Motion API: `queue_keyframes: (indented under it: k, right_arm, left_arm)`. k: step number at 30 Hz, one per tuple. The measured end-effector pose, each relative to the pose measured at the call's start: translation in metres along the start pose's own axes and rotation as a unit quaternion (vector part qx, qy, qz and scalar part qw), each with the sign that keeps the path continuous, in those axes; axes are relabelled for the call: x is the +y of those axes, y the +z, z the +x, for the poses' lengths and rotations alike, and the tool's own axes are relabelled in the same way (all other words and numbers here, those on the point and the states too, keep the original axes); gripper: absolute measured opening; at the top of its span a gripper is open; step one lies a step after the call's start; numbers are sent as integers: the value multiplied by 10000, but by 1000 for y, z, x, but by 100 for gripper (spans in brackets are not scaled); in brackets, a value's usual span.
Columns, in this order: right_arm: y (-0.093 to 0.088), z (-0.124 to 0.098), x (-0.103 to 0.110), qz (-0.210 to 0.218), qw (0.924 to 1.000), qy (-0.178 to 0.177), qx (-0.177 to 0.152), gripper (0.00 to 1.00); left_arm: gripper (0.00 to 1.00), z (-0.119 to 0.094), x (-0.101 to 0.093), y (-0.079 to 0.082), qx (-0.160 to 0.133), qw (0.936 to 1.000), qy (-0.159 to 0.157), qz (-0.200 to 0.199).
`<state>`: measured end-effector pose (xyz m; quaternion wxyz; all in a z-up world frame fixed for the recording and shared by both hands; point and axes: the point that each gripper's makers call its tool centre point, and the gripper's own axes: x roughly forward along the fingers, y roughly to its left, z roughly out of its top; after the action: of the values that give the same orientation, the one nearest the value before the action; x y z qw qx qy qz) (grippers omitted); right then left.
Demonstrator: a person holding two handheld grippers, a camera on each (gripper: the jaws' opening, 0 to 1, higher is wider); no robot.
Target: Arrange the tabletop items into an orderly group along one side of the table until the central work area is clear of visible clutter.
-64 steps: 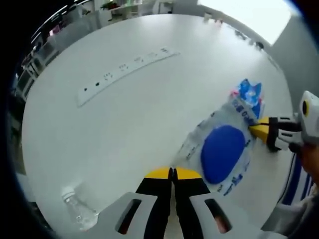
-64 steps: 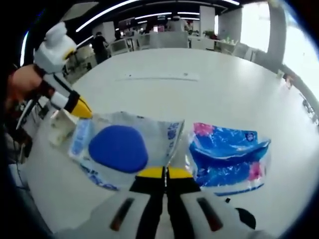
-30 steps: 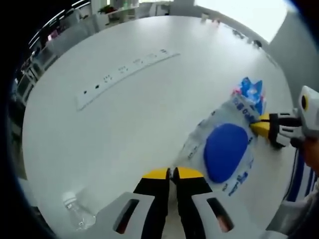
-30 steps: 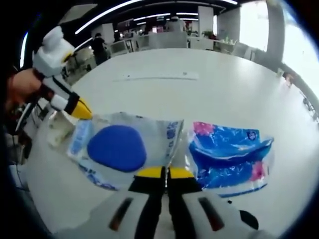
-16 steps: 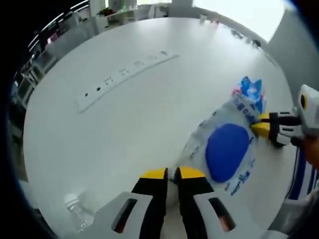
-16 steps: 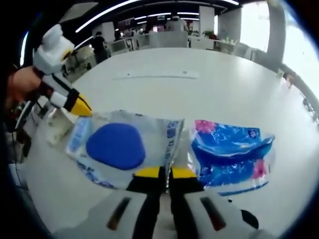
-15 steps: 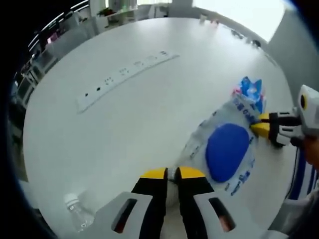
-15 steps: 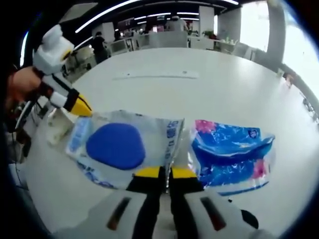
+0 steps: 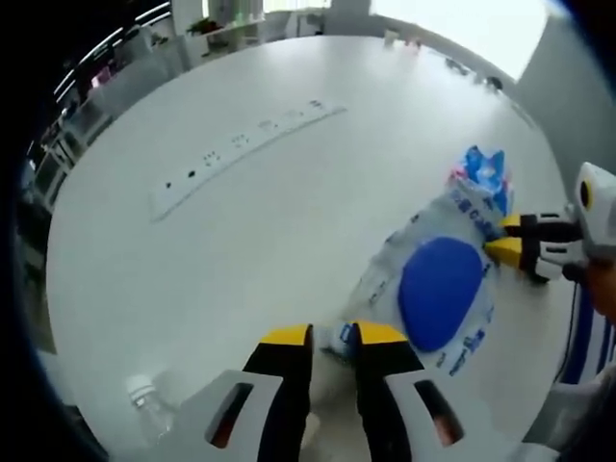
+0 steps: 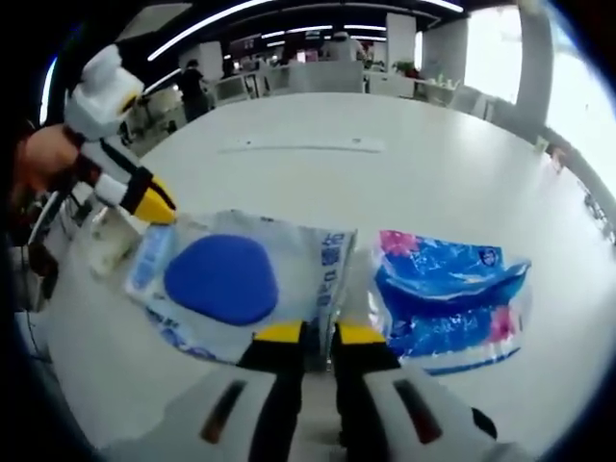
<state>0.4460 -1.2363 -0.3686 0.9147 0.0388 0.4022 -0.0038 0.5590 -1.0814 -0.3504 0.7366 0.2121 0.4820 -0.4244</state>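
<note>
Both claws, left (image 9: 333, 335) and right (image 10: 319, 333), stand slightly apart at the clear pouch (image 10: 231, 281); either could snag it (thin film) and drag it off the surface (image 9: 241, 221).

Lying partly behind the left gripper's (image 9: 332, 337) own jaws: near edge of the clear bag (image 9: 435, 289). Printing on that bag reading too small.

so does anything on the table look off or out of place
Only the bottle: it lies on its side near the table edge, apart from the two bags, which lie flat side by side. Nothing looks spilled or torn.
</note>
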Motion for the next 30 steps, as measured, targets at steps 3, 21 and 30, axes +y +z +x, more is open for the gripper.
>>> queue_keyframes:
  k: [3, 21, 30]
  right_arm:
    - [1, -1, 0, 23, 10000, 6, -8, 10]
    - [6, -8, 8, -38, 9999, 36, -89, 23]
    - [13, -15, 11, -160, 9997, -16, -193, 30]
  left_arm:
    - [14, -1, 1, 1, -28, 10000, 6, -12]
    - [30, -9, 7, 9, -249, 9996, 97, 20]
    - [32, -17, 10, 13, -354, 9993, 148, 49]
